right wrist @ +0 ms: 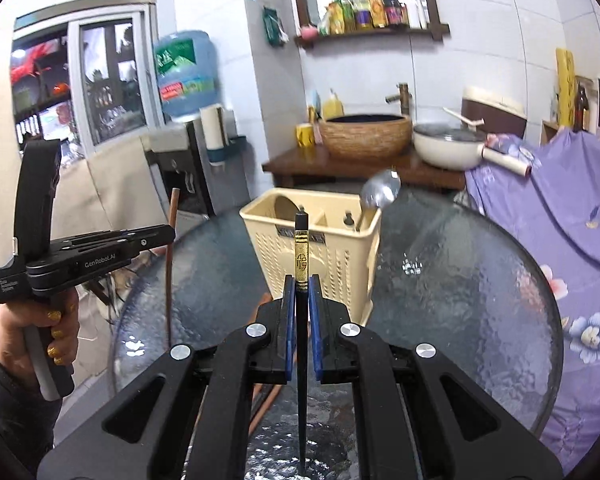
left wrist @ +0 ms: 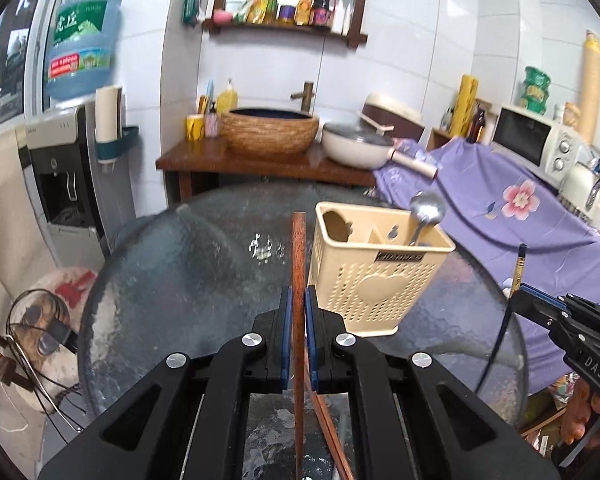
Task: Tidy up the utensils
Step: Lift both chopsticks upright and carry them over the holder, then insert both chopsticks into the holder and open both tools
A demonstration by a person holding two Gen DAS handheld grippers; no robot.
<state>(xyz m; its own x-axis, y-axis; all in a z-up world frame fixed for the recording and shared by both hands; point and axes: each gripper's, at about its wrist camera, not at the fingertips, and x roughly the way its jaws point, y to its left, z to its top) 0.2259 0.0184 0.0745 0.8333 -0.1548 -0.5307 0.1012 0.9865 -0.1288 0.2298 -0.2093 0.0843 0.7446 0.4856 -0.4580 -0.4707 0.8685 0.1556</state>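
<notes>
My left gripper [left wrist: 299, 296] is shut on a brown wooden chopstick [left wrist: 298, 248] held upright above the glass table. It also shows in the right wrist view [right wrist: 162, 236] with the chopstick [right wrist: 171, 232]. My right gripper [right wrist: 302, 284] is shut on a black chopstick with a gold band [right wrist: 301, 256], held upright; it shows at the right of the left wrist view [left wrist: 518, 292]. A beige perforated utensil holder [left wrist: 376, 276] stands on the table just ahead, with a metal spoon [left wrist: 426, 210] in its right compartment. The holder [right wrist: 320, 248] and the spoon [right wrist: 380, 192] also show in the right wrist view.
The round dark glass table [left wrist: 180, 280] carries the holder. Another brown chopstick [left wrist: 328, 432] lies on the glass below my left gripper. Behind stand a wooden counter with a woven basin [left wrist: 270, 130], a white pan [left wrist: 360, 142], a water dispenser [left wrist: 60, 176] and a purple floral cloth [left wrist: 520, 208].
</notes>
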